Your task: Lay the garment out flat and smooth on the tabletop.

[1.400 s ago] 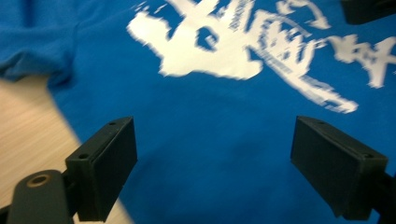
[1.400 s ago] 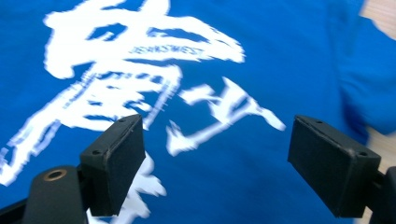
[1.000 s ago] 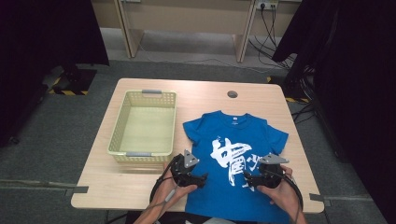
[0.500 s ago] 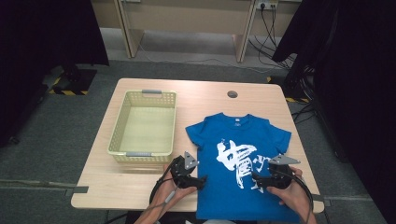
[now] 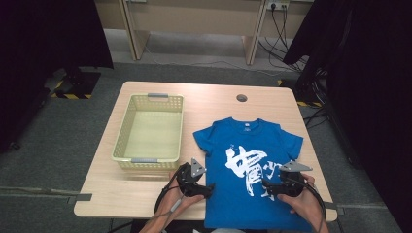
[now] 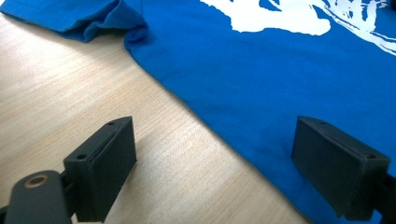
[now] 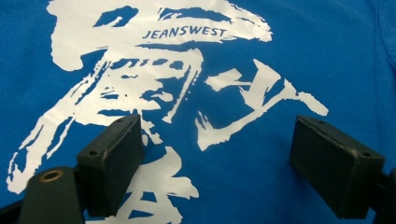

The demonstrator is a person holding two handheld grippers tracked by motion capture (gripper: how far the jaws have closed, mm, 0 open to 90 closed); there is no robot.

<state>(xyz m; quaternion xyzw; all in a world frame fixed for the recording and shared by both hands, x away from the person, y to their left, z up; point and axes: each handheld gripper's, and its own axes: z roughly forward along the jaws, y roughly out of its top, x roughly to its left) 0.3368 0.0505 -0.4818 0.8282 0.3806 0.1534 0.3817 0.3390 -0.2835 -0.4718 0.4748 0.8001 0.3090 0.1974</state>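
Grey carpet surrounds the wooden counter point(image 5: 145, 194), where a blue T-shirt point(image 5: 252, 145) with white print lies flat on the near right part. To its left stands a yellow basket point(image 5: 148, 158). Left tongs point(image 5: 210, 188) hover at the shirt's left edge, jaws wide apart, gripping nothing. Right tongs point(image 5: 266, 187) hang over the print, likewise wide open and holding nothing.

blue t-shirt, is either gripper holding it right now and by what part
Nothing is held. The left gripper stands open over the blue t-shirt's side edge, the right gripper open above its white print.
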